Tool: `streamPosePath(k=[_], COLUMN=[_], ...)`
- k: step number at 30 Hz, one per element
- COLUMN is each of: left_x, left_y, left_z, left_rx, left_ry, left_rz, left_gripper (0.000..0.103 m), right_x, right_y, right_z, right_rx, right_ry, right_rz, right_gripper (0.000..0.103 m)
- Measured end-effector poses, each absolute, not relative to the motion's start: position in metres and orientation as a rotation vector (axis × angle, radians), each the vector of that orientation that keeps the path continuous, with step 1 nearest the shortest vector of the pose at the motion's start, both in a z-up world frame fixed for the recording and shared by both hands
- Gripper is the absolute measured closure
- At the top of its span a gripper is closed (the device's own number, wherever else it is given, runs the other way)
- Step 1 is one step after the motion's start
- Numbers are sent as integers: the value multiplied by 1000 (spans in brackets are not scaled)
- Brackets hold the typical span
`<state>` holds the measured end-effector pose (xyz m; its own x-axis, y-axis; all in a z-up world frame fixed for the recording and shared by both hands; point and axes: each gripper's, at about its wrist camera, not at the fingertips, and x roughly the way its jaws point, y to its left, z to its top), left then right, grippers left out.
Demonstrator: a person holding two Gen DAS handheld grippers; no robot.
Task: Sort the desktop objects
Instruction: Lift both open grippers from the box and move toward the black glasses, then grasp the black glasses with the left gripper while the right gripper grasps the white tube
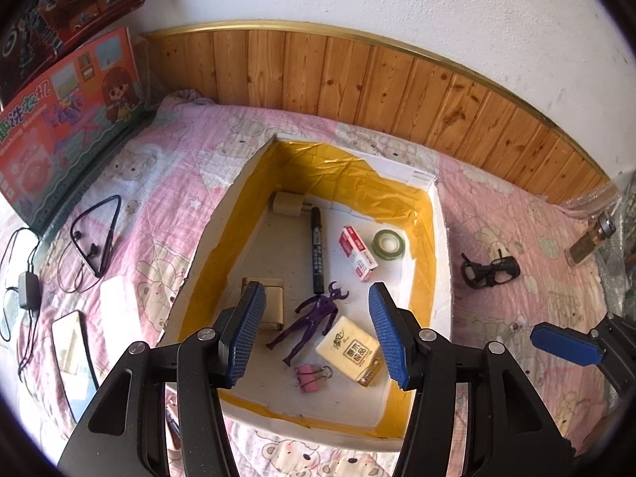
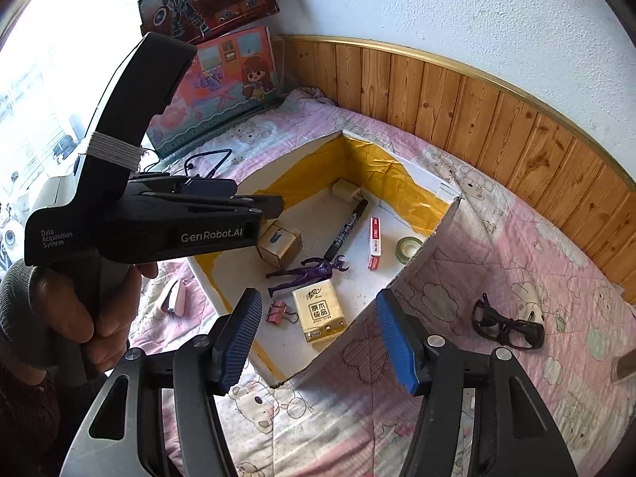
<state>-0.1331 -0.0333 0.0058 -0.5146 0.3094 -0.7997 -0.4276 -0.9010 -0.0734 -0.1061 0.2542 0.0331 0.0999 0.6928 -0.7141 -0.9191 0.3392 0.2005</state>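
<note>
Quilt (image 1: 167, 183), left part: neckband earphones (image 1: 97, 234), phone (image 1: 73, 353), toy boxes (image 1: 67, 119) against the wall.

Centre: white box with yellow lining (image 1: 433, 246). Inside it lie cardboard block (image 1: 274, 298), black marker (image 1: 317, 254), purple figure (image 1: 312, 320), pink binder clip (image 1: 312, 377), tissue pack (image 1: 353, 351), red staple box (image 1: 357, 252), green tape roll (image 1: 388, 242).

Right of the box: black glasses (image 1: 491, 270) on the quilt.

Left gripper (image 1: 318, 334): jaws apart, empty, above the box.

Right gripper (image 2: 320, 336): jaws wide, empty.

A home bedroom: bed quilt (image 1: 167, 183) with pink teddy-bear print, wood wainscot (image 1: 357, 79) at twelve o'clock, toy boxes (image 1: 59, 119) at ten.
</note>
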Motion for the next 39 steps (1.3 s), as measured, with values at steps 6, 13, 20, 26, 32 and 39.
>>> streamPosePath(k=[6, 13, 20, 26, 32, 39], left_x=[-111, -87, -62, -44, -43, -61], left_y=[-21, 2, 39, 81, 128, 195], left_z=[14, 20, 22, 3, -26, -70], left_rx=[-1167, -1094, -1027, -1028, -1048, -1087], left_ry=[169, 134, 144, 226, 328, 456], left_rz=[2357, 2285, 2175, 2069, 2005, 1952], left_gripper=[45, 46, 46, 46, 46, 45], right_x=[-102, -89, -61, -10, 34, 56], right_y=[228, 193, 147, 105, 85, 82], right_z=[22, 22, 25, -5, -61, -136], right_rx=[-252, -173, -80, -22, -44, 171], right_ry=[837, 843, 830, 884, 1012, 1282], right_rz=[1208, 1185, 1133, 984, 866, 864], right_gripper=[40, 40, 40, 40, 40, 40])
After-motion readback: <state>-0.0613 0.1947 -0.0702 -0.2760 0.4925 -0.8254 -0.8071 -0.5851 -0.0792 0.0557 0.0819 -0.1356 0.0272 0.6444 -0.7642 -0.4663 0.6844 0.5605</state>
